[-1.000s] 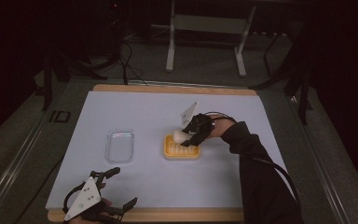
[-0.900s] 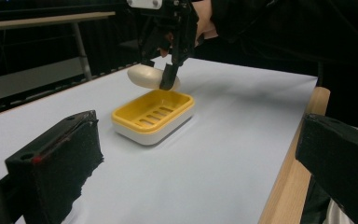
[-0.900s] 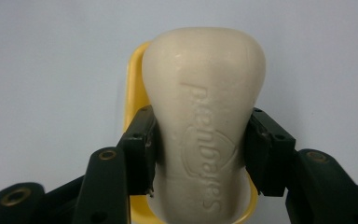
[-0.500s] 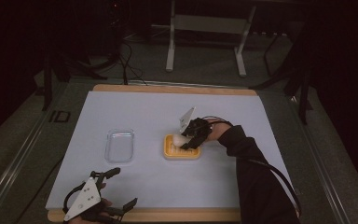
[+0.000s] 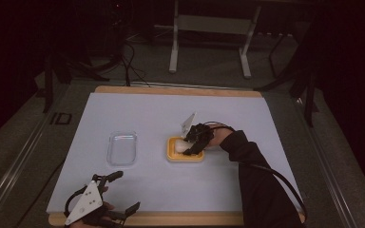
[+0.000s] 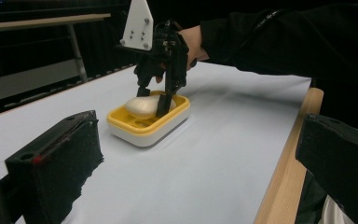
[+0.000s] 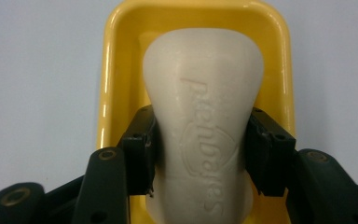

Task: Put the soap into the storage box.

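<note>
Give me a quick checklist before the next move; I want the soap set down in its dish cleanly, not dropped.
1. Grip on the soap bar: ok, the right gripper has both pads pressed on its sides.
2. Bar over the yellow soap dish: ok, dish rim shows on both sides of it.
3. Bar resting on the dish floor: cannot tell, the underside is hidden.
4. Dish flat on the table: ok.
5. Clear lid out of the way: ok, it lies apart from the dish.
6. Left gripper clear of the work: ok, open at the near edge.
</note>
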Motion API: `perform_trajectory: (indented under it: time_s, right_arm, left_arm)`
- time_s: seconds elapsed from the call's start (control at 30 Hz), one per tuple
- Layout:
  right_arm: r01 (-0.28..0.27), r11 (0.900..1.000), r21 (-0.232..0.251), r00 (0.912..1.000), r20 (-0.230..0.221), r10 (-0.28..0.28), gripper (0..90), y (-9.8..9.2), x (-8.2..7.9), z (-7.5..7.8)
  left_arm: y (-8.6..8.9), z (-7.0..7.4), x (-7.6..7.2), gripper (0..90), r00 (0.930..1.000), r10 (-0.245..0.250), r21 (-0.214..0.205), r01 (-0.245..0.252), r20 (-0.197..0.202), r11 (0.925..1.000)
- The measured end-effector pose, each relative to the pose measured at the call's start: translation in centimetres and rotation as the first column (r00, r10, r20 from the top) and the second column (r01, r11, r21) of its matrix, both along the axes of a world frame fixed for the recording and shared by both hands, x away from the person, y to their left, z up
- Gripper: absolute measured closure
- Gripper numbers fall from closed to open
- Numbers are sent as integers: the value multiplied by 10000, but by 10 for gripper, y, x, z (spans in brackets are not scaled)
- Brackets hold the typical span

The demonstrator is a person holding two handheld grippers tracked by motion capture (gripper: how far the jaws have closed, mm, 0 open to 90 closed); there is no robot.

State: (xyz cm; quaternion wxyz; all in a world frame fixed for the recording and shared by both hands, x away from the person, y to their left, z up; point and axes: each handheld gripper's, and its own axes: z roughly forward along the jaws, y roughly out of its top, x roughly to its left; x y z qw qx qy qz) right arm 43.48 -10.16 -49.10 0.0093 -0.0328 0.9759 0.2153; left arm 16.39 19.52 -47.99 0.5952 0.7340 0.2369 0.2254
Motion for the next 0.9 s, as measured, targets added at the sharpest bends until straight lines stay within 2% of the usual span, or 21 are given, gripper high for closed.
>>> perform_trajectory:
  time_s: [0.4,0.7,0.9]
  right_arm:
    - [106,9995,-283,9999,-122,-110,474,6,1,-5]
    - [172,9999,21,9998,-78,-172,449,3,0,10]
    - [263,9996,-44,9995,178,-262,448,-1,-3,21]
  left_arm:
    - [0,0,0,4,10000,4,69,-4,-7,10000]
    - [-1,0,0,4,10000,-7,82,7,-2,10000]
    - [-2,-1,1,4,10000,-9,118,10,-59,9999]
